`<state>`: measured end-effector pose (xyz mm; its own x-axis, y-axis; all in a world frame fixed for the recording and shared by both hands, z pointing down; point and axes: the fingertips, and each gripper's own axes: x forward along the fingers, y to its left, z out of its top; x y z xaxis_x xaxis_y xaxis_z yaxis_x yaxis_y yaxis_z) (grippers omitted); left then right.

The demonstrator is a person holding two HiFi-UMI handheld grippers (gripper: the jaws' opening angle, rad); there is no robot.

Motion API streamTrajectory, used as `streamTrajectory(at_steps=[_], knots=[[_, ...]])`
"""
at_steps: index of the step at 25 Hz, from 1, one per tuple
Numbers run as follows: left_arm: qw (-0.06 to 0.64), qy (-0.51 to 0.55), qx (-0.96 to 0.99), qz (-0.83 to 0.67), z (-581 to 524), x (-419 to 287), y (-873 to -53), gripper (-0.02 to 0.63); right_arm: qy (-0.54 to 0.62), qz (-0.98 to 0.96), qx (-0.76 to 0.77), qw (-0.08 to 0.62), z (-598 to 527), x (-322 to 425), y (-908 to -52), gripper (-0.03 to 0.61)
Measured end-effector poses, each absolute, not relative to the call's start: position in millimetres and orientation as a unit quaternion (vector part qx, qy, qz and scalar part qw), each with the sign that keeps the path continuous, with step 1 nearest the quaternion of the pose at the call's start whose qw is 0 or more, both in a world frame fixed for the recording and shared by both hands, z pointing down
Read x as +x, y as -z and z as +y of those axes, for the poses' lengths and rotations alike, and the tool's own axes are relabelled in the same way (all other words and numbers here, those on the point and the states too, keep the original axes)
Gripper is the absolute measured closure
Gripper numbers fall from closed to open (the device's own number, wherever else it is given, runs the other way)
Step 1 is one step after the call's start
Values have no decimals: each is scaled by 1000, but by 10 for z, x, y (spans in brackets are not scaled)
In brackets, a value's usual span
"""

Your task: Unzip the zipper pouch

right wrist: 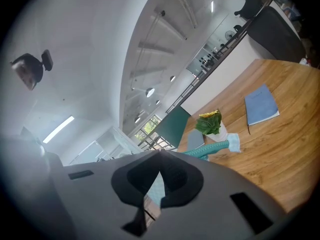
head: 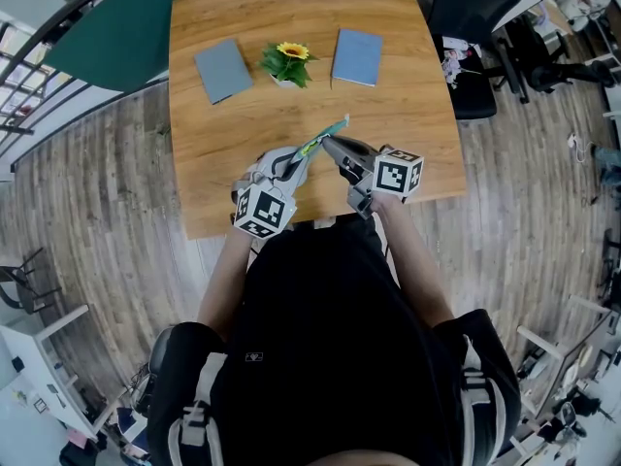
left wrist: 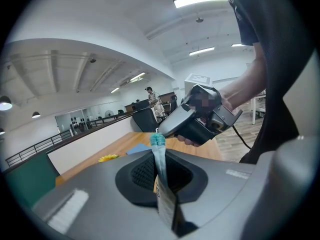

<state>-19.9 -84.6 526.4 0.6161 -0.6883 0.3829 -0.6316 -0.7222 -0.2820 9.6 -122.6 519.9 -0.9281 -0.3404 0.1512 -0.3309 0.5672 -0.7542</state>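
Left gripper (head: 299,156) and right gripper (head: 330,144) jaws both clamp the slim, teal-zippered zipper pouch (head: 333,129).

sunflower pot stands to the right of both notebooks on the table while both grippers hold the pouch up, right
No. The head view shows the sunflower pot between the two notebooks, the grey notebook on its left and the blue notebook on its right. The rest holds: the left gripper and right gripper both hold the pouch up over the table.
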Motion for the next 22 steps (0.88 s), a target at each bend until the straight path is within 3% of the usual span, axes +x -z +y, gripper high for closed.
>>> streamTrajectory(at_steps=[22], knots=[[64, 240, -902, 355, -799, -107, -5241, 611, 418, 884, -209, -2, -1300, 241, -5286, 574]])
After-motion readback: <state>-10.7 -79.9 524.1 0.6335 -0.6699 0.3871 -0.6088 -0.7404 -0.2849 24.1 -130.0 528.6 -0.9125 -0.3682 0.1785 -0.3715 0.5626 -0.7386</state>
